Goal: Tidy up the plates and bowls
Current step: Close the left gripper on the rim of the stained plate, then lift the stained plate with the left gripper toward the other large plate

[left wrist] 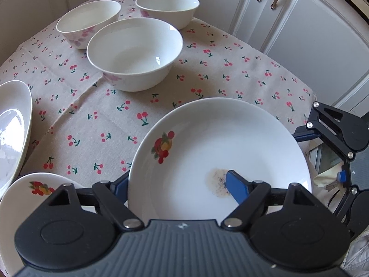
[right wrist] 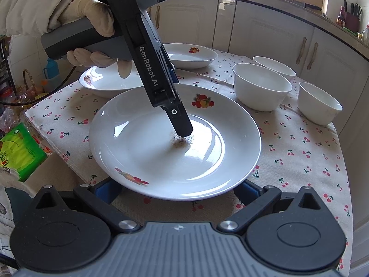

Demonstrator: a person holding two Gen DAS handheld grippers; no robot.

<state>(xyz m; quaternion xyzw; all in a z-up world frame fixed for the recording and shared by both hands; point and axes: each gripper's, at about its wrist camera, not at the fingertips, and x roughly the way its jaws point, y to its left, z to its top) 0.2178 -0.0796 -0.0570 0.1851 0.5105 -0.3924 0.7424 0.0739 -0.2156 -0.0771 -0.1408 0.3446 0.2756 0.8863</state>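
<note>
Left tool [left wrist: 176, 184] pinches your plate [left wrist: 219, 152] rim, right tool [right wrist: 177, 191] gaping unladen beneath; lift level.

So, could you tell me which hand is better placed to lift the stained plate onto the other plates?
Left. The left gripper straddles the stained plate at its rim, one finger inside near the stain, the other hidden behind it. The right gripper sits open at the near rim, gripping nothing.
</note>
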